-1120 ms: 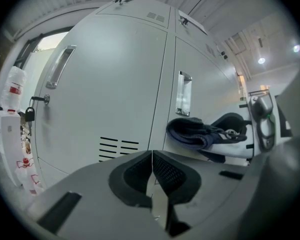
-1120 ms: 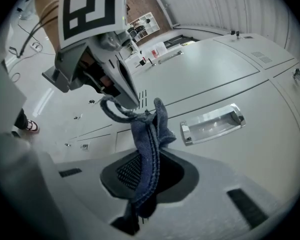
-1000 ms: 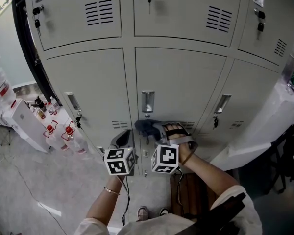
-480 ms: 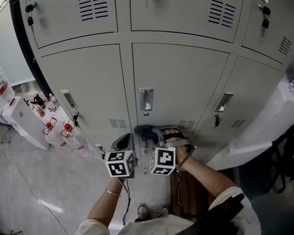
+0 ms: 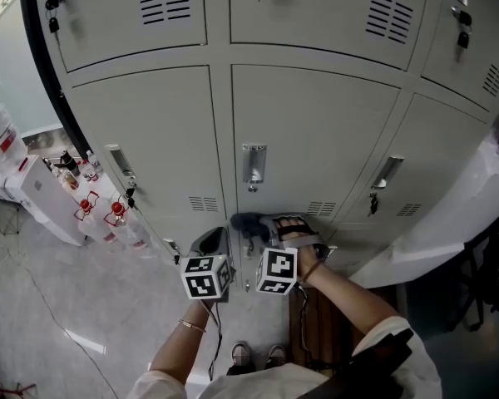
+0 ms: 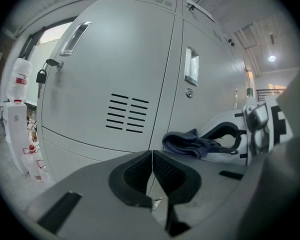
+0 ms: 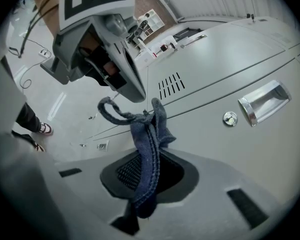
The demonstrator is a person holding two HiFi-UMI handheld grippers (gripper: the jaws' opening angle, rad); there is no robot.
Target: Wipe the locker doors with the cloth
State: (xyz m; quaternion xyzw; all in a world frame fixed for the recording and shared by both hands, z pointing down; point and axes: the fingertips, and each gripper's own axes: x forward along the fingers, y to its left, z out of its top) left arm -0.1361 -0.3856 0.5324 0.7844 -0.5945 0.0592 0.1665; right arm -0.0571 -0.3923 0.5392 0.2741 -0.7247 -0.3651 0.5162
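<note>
Grey locker doors [image 5: 308, 131] fill the head view. My right gripper [image 5: 251, 223] is shut on a dark blue cloth [image 5: 248, 223], held low against the middle door below its handle [image 5: 253, 165]. In the right gripper view the cloth [image 7: 147, 139] sticks up from between the jaws, near the door's vent slots [image 7: 171, 85]. My left gripper [image 5: 209, 242] hangs just left of it, jaws shut on nothing. In the left gripper view the left gripper [image 6: 152, 170] points at a vented door [image 6: 125, 84], with the cloth [image 6: 190, 144] to the right.
A white shelf with bottles [image 5: 91, 210] stands on the floor at the left. A white covered object [image 5: 449, 214] and a dark chair [image 5: 491, 281] lie to the right. Padlocks and keys [image 5: 131, 194] hang from several door handles. A cable [image 5: 33, 289] runs across the floor.
Both grippers have stayed close together low on the middle door, the cloth still gripped. The head view has shifted slightly, so the lockers sit a little differently in frame.
</note>
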